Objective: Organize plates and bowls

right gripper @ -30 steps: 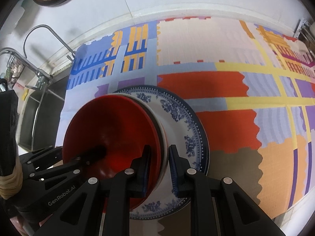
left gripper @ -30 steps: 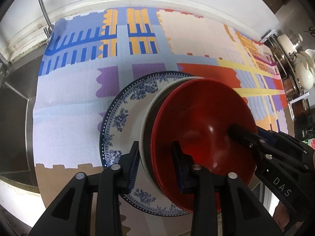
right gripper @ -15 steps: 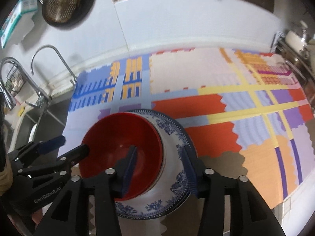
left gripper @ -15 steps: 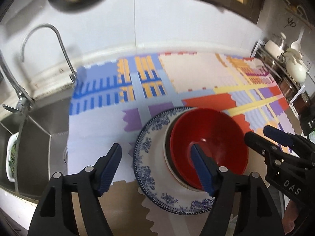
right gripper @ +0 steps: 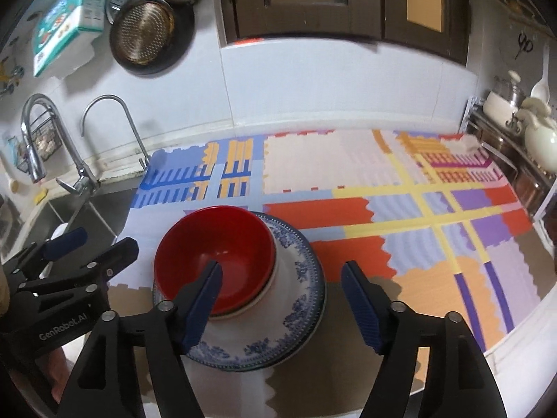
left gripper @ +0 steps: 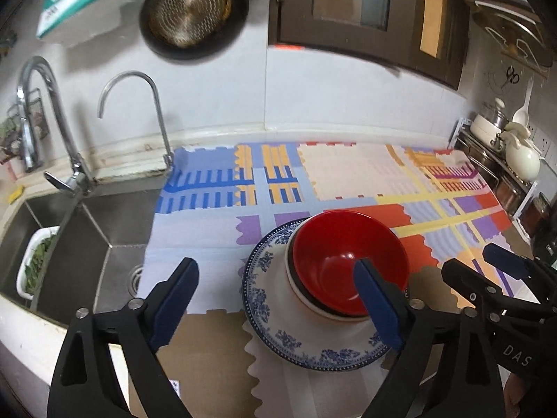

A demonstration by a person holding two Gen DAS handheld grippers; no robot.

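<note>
A red bowl (left gripper: pixel 344 250) sits nested in a white bowl (left gripper: pixel 296 291) on a blue-patterned white plate (left gripper: pixel 275 317), on the colourful mat. The stack also shows in the right wrist view: red bowl (right gripper: pixel 216 244), plate (right gripper: pixel 296 299). My left gripper (left gripper: pixel 275 299) is open and empty, raised above and in front of the stack. My right gripper (right gripper: pixel 282 299) is open and empty, also pulled back above the stack. The right gripper shows in the left wrist view (left gripper: pixel 487 268); the left gripper shows in the right wrist view (right gripper: pixel 90 244).
A steel sink (left gripper: pixel 69 244) with two taps (left gripper: pixel 146 115) lies left of the mat; a white tray of greens (left gripper: pixel 38 261) stands in it. Pots and a white kettle (left gripper: pixel 518 156) stand on a rack at the right. A pan (left gripper: pixel 188 10) hangs on the wall.
Both grippers let go of the red bowl's rim, opened wide and drew back and up. The bowl stays nested on the stack.
</note>
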